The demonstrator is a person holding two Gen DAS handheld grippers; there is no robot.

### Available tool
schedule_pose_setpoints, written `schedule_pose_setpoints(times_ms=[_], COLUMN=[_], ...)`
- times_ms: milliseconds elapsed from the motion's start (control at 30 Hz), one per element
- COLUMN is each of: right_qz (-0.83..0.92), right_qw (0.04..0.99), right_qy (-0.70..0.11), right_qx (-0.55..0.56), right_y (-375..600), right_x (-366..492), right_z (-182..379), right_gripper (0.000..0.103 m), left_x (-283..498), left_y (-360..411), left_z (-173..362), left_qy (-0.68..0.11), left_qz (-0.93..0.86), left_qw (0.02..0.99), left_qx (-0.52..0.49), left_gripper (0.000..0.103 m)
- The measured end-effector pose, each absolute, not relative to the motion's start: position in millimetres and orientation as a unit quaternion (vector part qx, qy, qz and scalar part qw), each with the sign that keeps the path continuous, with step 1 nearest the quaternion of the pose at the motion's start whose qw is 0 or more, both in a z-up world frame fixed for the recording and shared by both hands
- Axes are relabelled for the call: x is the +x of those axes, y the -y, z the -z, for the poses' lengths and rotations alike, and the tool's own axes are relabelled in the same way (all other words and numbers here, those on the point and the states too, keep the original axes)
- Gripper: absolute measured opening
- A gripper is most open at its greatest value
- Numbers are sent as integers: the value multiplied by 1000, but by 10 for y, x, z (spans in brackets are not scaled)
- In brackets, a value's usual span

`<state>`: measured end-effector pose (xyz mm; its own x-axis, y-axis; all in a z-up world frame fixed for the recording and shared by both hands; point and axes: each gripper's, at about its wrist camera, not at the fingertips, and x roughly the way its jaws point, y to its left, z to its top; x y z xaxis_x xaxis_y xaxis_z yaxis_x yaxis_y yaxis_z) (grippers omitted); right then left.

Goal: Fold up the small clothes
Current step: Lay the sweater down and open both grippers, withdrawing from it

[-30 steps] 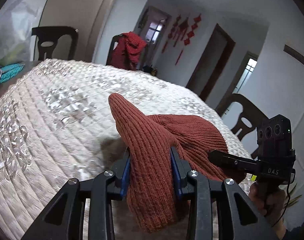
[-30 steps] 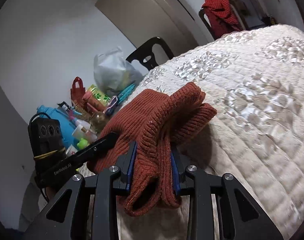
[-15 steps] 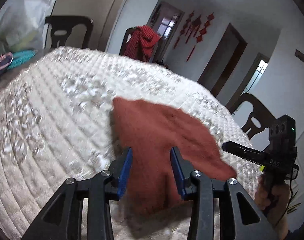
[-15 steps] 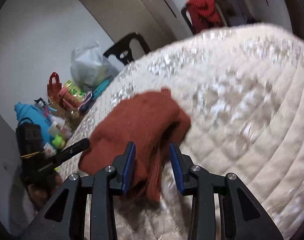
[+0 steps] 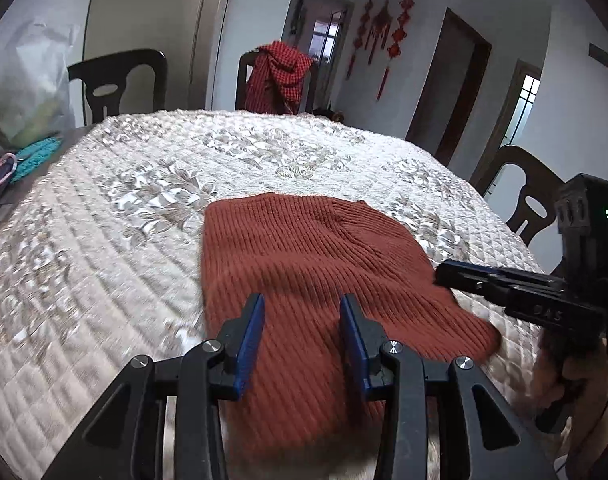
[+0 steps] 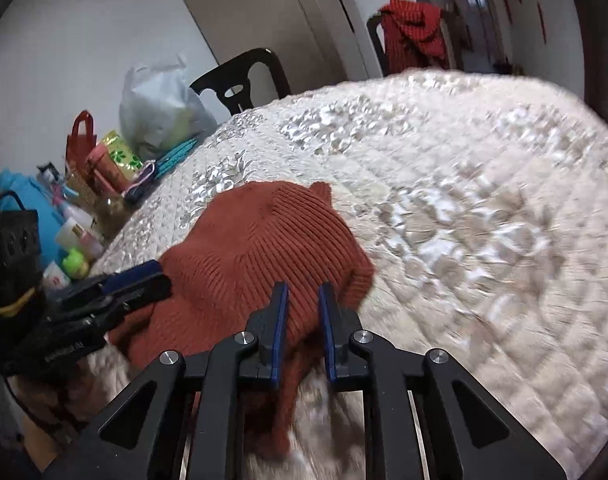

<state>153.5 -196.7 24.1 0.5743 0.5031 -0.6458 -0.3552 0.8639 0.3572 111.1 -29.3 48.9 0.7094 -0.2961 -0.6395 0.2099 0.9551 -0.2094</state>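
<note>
A rust-red ribbed knit garment (image 5: 304, 248) (image 6: 255, 240) lies spread flat on the quilted table cover (image 5: 123, 200). Its near edge runs up between the blue pads of my left gripper (image 5: 304, 332), which stays shut on a thick fold of it. My right gripper (image 6: 303, 320) is at the garment's right near corner. Its jaws are closing, with a narrow strip of the knit filling the gap between the pads. Each gripper shows in the other's view: the left gripper (image 6: 143, 280) at the garment's left edge, the right gripper (image 5: 444, 270) at its right edge, held by a hand.
Dark chairs (image 5: 115, 80) (image 5: 532, 200) ring the round table; one (image 5: 279, 68) has a red checked cloth over its back. A plastic bag (image 6: 159, 108) and several bottles and packets (image 6: 83, 184) crowd the table's left side. The quilted cover (image 6: 464, 220) stretches beyond the garment.
The garment was bunched and lifted between both grippers; it has swung forward and now lies flat. The right jaws stand much narrower than before. Both views have tilted slightly.
</note>
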Motion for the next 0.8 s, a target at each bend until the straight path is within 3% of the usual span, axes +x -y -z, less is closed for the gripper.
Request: schedule_pose_setpoints(times_ms=[200, 367, 533, 667, 800], right_qz=[-285, -266, -262, -256, -254], right_qw=[889, 874, 876, 876, 877], right_qy=[-356, -405, -403, -407, -404], right_qx=[53, 31, 33, 47, 51], right_y=[1880, 1813, 1826, 1887, 1926], right_x=[992, 1099, 1135, 1122, 1057], right_z=[-401, -127, -118, -98, -118], right_gripper=[15, 16, 17, 30, 31], left_x=[764, 799, 811, 770, 725], left_y=[254, 263, 281, 247, 236], left_z=[-455, -387, -366, -364, -334], left_qy=[-347, -355, -358, -361, -370], left_qz=[124, 106, 100, 94, 86], left_qw=[928, 927, 928, 927, 924], left_qx=[-58, -47, -40, -46, -46], left_gripper=[42, 42, 43, 43, 44])
